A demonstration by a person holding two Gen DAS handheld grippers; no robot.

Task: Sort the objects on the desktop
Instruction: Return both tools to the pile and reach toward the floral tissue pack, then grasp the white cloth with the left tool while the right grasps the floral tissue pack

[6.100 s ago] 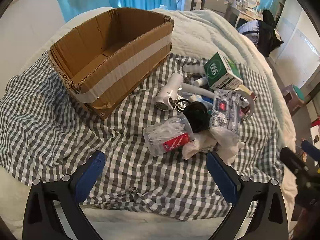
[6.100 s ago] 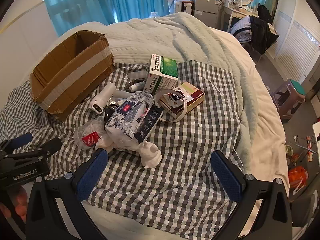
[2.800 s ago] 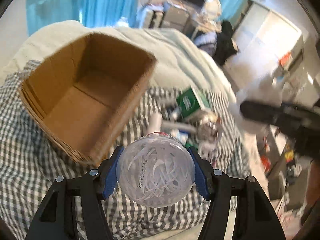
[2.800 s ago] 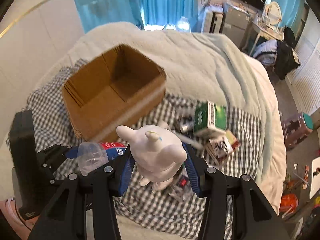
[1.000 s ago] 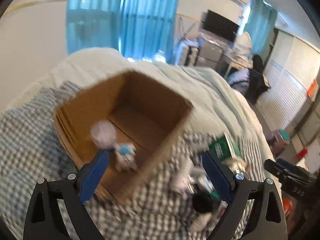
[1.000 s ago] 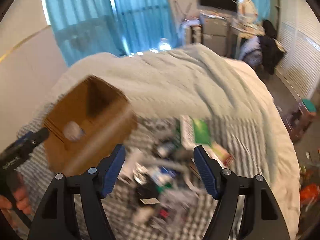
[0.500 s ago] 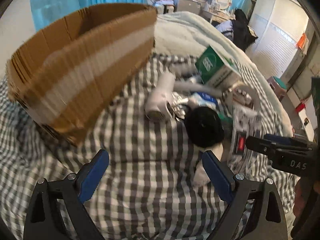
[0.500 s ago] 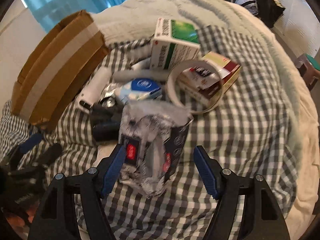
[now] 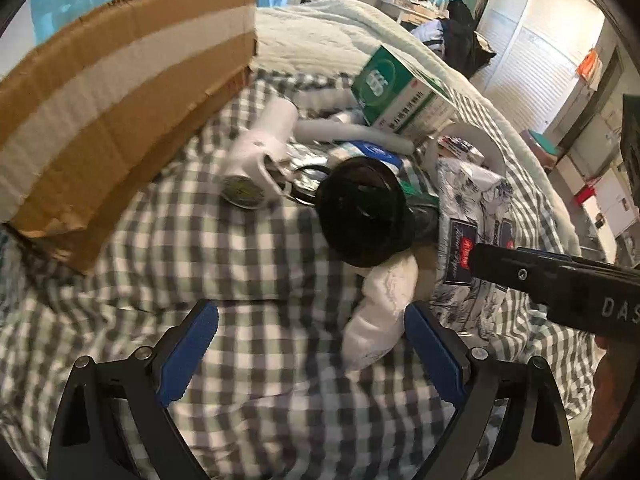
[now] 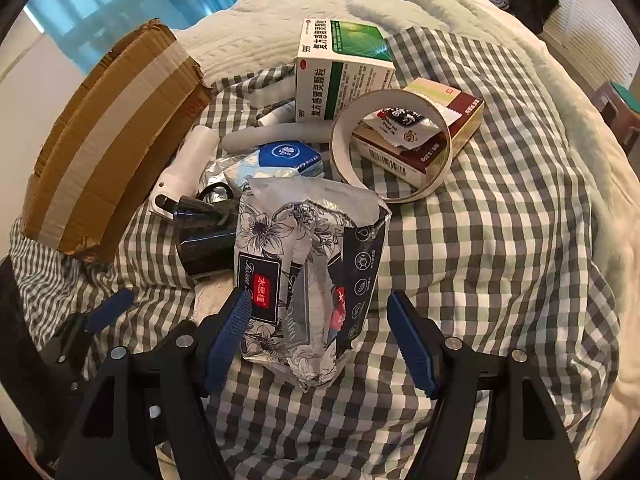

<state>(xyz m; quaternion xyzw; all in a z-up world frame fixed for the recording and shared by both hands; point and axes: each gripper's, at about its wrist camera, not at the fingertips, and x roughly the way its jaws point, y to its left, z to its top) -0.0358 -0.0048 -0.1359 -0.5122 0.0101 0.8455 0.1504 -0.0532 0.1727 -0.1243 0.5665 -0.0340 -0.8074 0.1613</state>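
Both your grippers are empty and down over the pile on the checked cloth (image 10: 500, 220)

Left gripper (image 9: 312, 344): jaws wide, nothing between the pads; a crumpled white tissue (image 9: 380, 312) lies just ahead, toward its right finger, not gripped

Right gripper (image 10: 320, 336): jaws fairly wide, straddling the floral tissue pack (image 10: 308, 272); left pad looks against the wrapper or very nearly so, right pad clear of it, so not clamped

Cardboard box (image 10: 108, 148) sits at the cloth's far left edge; its inside is hidden from both views, so what is already sorted can't be read

Left out on the cloth, by my count:
- white hair dryer (image 9: 260, 160)
- black cup (image 9: 364, 220)
- green medicine box (image 10: 340, 68)
- tape roll (image 10: 392, 144), lying over a red-and-cream box (image 10: 452, 128)
- blue-lidded packet (image 10: 288, 160)
- white tube (image 10: 264, 136)

Judgement: most of the job is ahead of you; the tissue pack looks like the next pick
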